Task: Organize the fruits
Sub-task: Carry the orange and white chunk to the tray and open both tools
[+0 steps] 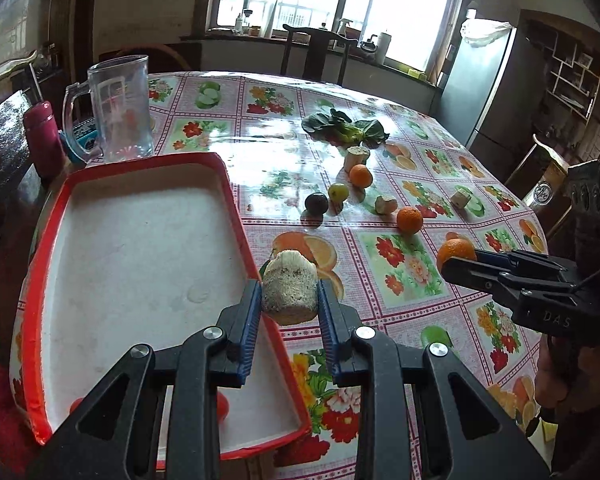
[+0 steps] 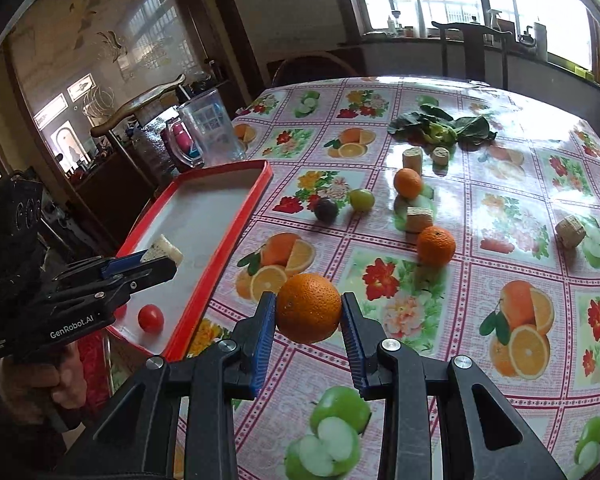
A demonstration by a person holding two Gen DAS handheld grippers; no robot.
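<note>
My left gripper (image 1: 289,300) is shut on a pale fibrous chunk (image 1: 289,286) and holds it over the right edge of the red-rimmed white tray (image 1: 140,248). In the right wrist view the left gripper (image 2: 156,262) holds the chunk (image 2: 162,249) above the tray (image 2: 204,208), where a small red tomato (image 2: 151,318) lies. My right gripper (image 2: 309,312) is shut on an orange (image 2: 309,307) above the table; it also shows in the left wrist view (image 1: 458,258). Two more oranges (image 2: 436,245) (image 2: 408,182), a green fruit (image 2: 362,199) and a dark fruit (image 2: 326,210) lie on the tablecloth.
Several pale chunks (image 2: 419,218) (image 2: 571,231) and leafy greens (image 2: 444,126) lie farther back on the floral tablecloth (image 2: 380,276). A clear plastic jug (image 1: 118,108) and a red bottle (image 1: 44,136) stand behind the tray. Chairs surround the table.
</note>
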